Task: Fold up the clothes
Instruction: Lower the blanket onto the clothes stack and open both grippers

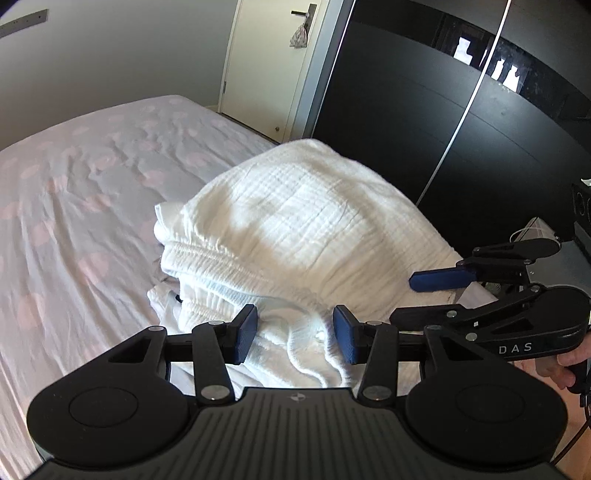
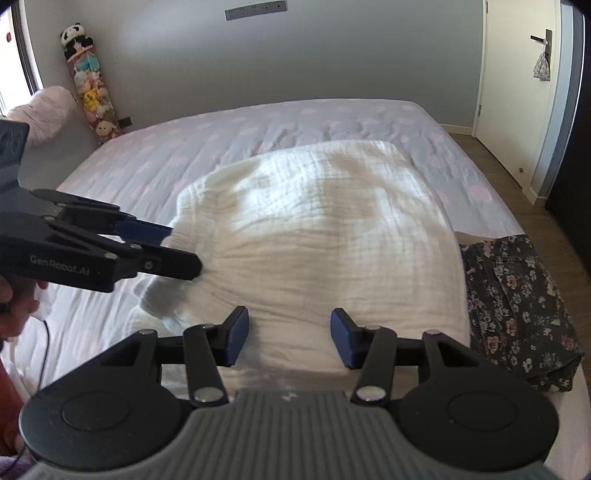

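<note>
Patchy daylight; soft shadows; fisheye-bent, slightly blurred.

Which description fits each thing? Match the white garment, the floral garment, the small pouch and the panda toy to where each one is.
1 white garment
2 floral garment
3 small pouch
4 panda toy

a hanging from the door handle
b at the bed's right edge
c in the middle of the bed
d in the room's far left corner

Pairs: 1c, 2b, 3a, 4d
</note>
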